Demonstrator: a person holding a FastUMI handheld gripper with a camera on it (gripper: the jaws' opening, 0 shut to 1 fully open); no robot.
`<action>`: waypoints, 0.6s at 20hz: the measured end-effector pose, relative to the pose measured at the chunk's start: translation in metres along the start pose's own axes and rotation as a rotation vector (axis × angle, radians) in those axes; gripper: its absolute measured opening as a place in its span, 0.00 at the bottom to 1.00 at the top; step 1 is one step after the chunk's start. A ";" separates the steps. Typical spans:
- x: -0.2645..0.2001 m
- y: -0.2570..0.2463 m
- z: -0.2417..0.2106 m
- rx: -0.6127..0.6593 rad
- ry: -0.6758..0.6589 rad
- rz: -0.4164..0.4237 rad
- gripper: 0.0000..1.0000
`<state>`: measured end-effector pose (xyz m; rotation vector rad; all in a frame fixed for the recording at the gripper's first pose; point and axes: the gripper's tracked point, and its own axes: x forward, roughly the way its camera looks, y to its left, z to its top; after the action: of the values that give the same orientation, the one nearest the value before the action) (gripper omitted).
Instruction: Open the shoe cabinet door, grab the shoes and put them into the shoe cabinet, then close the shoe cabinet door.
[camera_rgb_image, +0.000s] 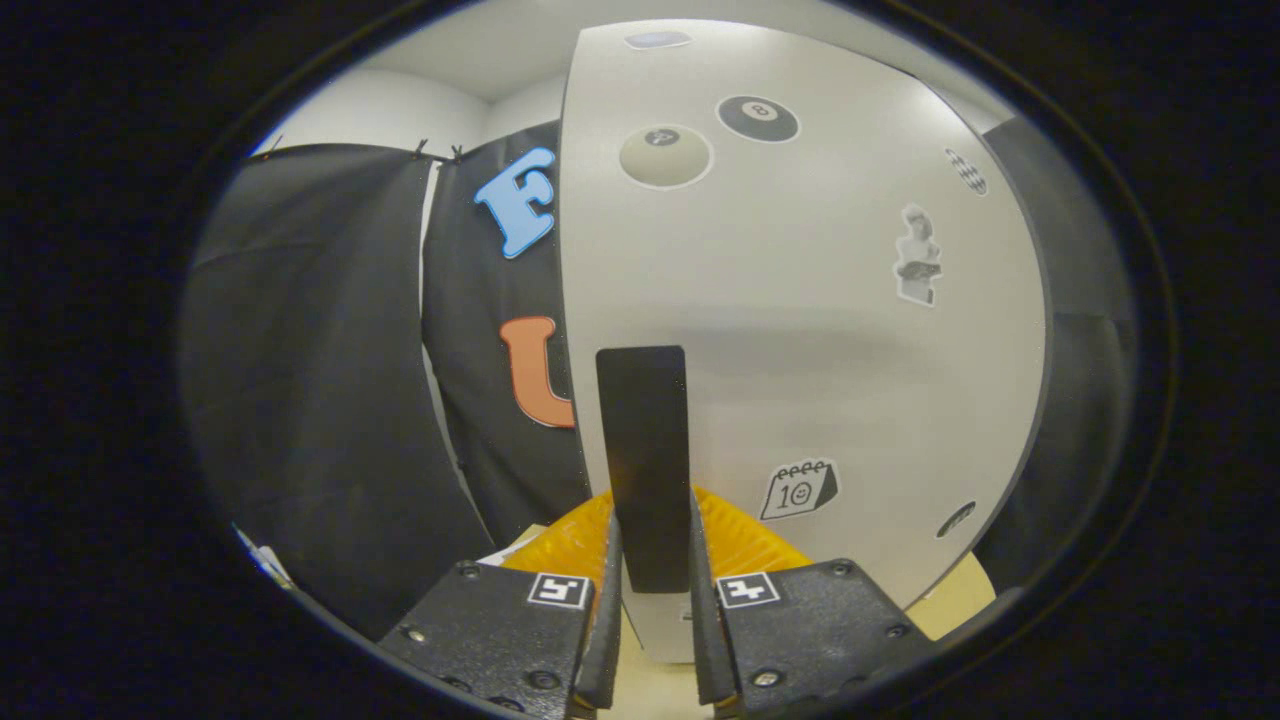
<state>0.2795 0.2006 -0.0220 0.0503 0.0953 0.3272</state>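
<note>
My tool (652, 590) is narrowed to a slim gap, and the black handle (645, 460) of the shoe cabinet door (800, 330) stands upright in that gap. Both fingers (500, 625) lie flat against the handle's two sides, so I am pinching it low down, near its bottom end. The white door rises just ahead of the fingers and carries several stickers, among them a calendar sticker (800, 490) just right of the handle and two billiard-ball stickers (665, 155) higher up. Something ridged and orange-yellow (570, 540) shows just behind the fingertips, low against the door. Pale worktop (960, 600) lies beneath.
</note>
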 end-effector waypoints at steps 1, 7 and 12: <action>-0.010 -0.001 -0.002 -0.007 0.001 0.003 0.33; -0.083 -0.017 -0.014 -0.011 -0.001 0.004 0.29; -0.142 -0.044 -0.020 0.001 -0.009 -0.033 0.28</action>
<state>0.1577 0.1139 -0.0326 0.0515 0.0876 0.2935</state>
